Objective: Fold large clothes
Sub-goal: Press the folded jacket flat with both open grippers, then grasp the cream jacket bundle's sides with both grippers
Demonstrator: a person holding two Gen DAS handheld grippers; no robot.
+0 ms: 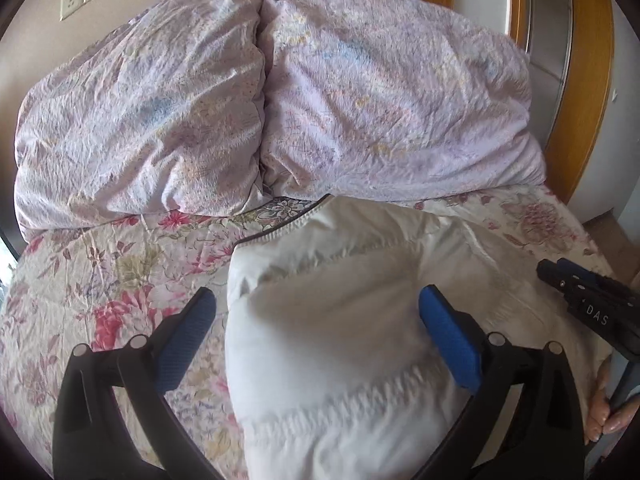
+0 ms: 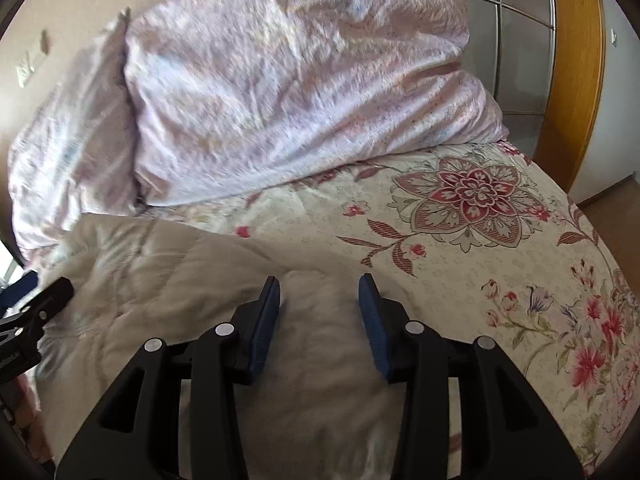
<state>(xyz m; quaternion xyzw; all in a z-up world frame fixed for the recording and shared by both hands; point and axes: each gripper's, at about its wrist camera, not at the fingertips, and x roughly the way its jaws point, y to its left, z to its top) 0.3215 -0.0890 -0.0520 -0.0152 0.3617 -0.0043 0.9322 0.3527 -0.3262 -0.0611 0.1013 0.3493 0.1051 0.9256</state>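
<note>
Bedding fills the far side: two crumpled pale lilac pillows [image 1: 256, 112] lean side by side against the beige wall [image 1: 48, 60], resting on the flower-printed bedspread [image 1: 100, 280]. Nearer lies the puffy white quilted jacket [image 1: 340, 320], folded into a thick bundle on the bedspread, its dark-edged hem toward the pillows. The left gripper [image 1: 316, 304] hangs spread wide above the jacket's left part, nothing between its blue pads, while the right gripper [image 2: 320, 292] stands partly parted over the jacket's right part, pinching no cloth.
</note>
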